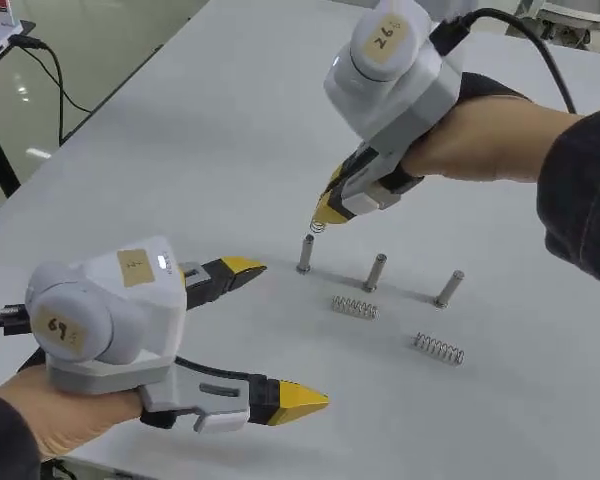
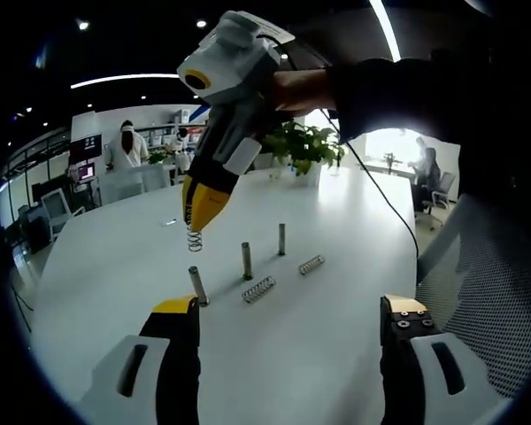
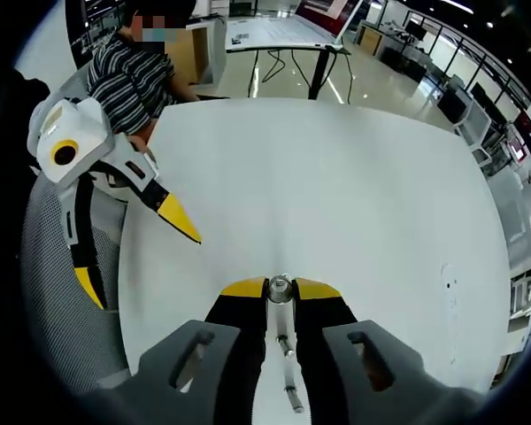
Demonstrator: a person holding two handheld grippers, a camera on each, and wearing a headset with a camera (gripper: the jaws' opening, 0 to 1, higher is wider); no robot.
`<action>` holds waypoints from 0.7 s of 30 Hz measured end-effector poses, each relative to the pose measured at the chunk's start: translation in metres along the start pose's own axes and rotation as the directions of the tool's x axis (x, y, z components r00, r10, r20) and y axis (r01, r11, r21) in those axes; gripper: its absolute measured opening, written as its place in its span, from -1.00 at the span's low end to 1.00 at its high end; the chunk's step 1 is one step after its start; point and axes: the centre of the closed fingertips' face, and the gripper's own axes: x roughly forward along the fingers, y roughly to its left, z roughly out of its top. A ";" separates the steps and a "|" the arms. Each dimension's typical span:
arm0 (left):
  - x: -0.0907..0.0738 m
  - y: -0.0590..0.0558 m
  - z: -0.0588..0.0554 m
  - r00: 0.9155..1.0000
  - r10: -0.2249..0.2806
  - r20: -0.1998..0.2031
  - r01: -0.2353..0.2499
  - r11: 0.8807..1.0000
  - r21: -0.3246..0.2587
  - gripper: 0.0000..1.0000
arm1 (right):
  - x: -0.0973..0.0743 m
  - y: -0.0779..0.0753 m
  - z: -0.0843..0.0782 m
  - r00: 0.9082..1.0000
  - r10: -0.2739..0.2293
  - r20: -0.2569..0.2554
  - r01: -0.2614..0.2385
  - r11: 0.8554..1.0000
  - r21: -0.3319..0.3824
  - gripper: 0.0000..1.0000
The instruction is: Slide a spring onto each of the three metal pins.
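Your right gripper (image 1: 325,215) is clamped on a small spring (image 1: 317,226), which hangs roughly upright from the yellow tips. The spring sits just above the end pin (image 1: 305,253), at the left of the row in the head view, without touching it. That pin, the middle pin (image 1: 376,271) and the far pin (image 1: 449,288) stand upright in a row on the white table (image 1: 210,130), all 3 bare. 1 loose spring (image 1: 354,307) lies flat just in front of the middle pin. The 2nd loose spring (image 1: 439,348) lies near the far pin. Your left gripper (image 1: 280,333) has its jaws wide apart, near the table's front edge, well apart from the pins.
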 end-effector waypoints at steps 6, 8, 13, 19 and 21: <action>-0.001 -0.001 -0.003 1.000 0.000 -0.003 0.000 1.000 -0.009 0.66 | 0.010 -0.001 -0.003 1.000 0.006 -0.016 -0.006 1.000 0.005 -0.75; -0.001 -0.001 -0.004 1.000 -0.002 -0.003 0.002 1.000 -0.012 0.66 | 0.012 -0.001 -0.004 1.000 0.010 -0.020 -0.010 1.000 0.010 -0.75; -0.002 0.002 -0.004 1.000 -0.002 -0.005 0.002 1.000 -0.018 0.65 | 0.017 -0.003 -0.005 1.000 0.011 -0.023 -0.010 1.000 0.014 -0.75; -0.002 0.003 -0.006 1.000 -0.002 -0.007 0.002 1.000 -0.024 0.64 | 0.022 -0.003 -0.009 0.999 0.020 -0.037 -0.019 1.000 0.018 -0.75; -0.002 0.003 -0.006 1.000 -0.004 -0.009 0.003 1.000 -0.025 0.63 | 0.022 -0.003 -0.010 0.999 0.019 -0.041 -0.018 1.000 0.018 -0.75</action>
